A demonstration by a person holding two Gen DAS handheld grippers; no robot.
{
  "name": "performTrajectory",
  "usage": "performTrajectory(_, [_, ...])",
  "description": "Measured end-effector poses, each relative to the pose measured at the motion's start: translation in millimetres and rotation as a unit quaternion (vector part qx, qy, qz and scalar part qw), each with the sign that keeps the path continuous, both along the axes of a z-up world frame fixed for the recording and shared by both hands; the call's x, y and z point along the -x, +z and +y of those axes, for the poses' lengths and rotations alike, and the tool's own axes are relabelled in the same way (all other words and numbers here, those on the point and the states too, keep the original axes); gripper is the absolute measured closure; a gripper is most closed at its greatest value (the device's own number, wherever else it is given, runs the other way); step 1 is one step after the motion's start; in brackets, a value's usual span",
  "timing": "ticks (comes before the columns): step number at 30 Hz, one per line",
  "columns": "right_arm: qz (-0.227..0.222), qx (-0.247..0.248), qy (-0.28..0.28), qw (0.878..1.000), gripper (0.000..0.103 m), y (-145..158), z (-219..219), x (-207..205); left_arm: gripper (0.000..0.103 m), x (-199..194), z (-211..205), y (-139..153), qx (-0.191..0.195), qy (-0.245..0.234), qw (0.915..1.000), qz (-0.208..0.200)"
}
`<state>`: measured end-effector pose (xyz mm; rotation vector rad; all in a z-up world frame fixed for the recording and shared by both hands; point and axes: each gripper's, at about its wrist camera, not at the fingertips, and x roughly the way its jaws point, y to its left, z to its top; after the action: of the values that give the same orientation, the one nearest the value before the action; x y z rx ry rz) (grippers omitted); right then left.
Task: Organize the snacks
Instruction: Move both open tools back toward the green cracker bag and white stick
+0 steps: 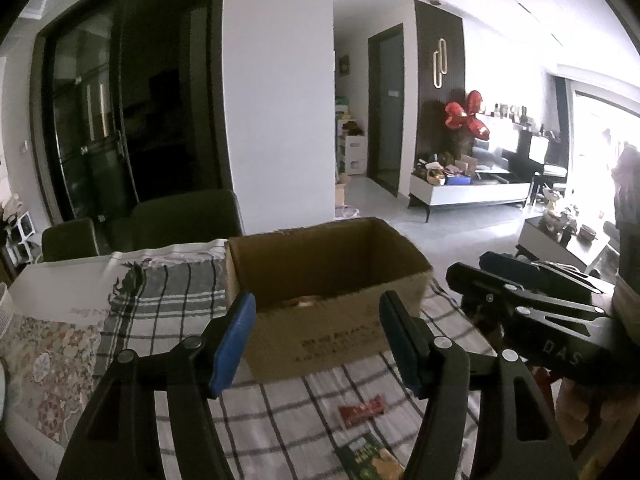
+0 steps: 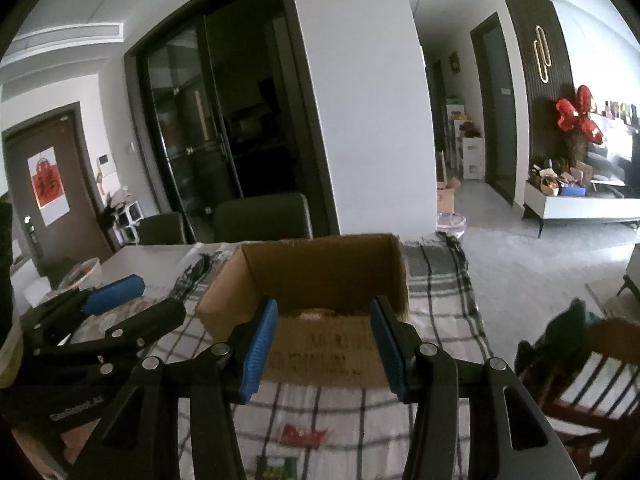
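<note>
Container: open brown cardboard box (image 1: 320, 280) standing on the grey-and-white checked tablecloth (image 1: 176, 300), just ahead of both grippers.
Contents: something pale brown lies on the box floor near the front wall; only a sliver shows over the rim, so its identity cannot be told.
Loose items: flat red snack packet (image 1: 362, 408) on the cloth in front of the box; green printed snack packet (image 1: 368, 458) nearer the camera, just beside the red one.
Left gripper (image 1: 318, 344): blue-padded jaws apart, nothing between them; aimed at the front wall of the box.
Right gripper (image 2: 324, 350): blue-padded jaws apart, empty; also facing the box, beside the left gripper.
Progress: judged partial. At least one item appears to be in the box; two packets remain outside it.
Remaining: pick up the red packet and the green packet and place each in the box.
Caution: both packets lie flat on soft cloth, so a low grasp may pinch the fabric too.
</note>
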<state>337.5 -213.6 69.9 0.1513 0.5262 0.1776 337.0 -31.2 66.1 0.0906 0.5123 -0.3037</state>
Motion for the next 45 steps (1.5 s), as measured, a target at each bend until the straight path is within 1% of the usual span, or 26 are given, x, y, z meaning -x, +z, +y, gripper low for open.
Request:
performTrajectory(6, [0.011,0.005,0.007,1.000,0.054,-7,0,27,0.040,31,-2,-8,-0.013,0.000,0.9999,-0.003])
performTrajectory(9, [0.019,0.016,0.011,1.000,0.054,-12,1,39,0.039,45,-1,-16,-0.019,0.001,0.9998,0.001])
performTrajectory(17, [0.044,0.014,-0.011,0.999,0.054,-29,-3,67,0.038,70,0,-39,-0.022,0.003,0.9994,0.028])
performTrajectory(22, [0.072,0.004,-0.033,0.997,0.054,-50,-7,86,0.038,77,-3,-59,-0.015,-0.006,0.9980,0.061])
performTrajectory(27, [0.100,-0.011,-0.054,0.993,0.054,-74,-13,99,0.038,81,-7,-79,-0.023,-0.008,0.9963,0.082])
performTrajectory(31, [0.126,-0.032,-0.073,0.989,0.054,-96,-18,109,0.038,82,-11,-93,-0.030,-0.011,0.9951,0.093])
performTrajectory(36, [0.147,-0.061,-0.089,0.983,0.054,-118,-20,114,0.038,74,-12,-112,-0.025,-0.009,0.9924,0.120])
performTrajectory(42, [0.187,-0.100,-0.121,0.970,0.054,-145,-21,109,0.039,58,-15,-134,-0.014,-0.007,0.9877,0.156])
performTrajectory(45, [0.198,-0.111,-0.131,0.965,0.059,-154,-20,108,0.039,49,-20,-145,-0.010,-0.008,0.9847,0.174])
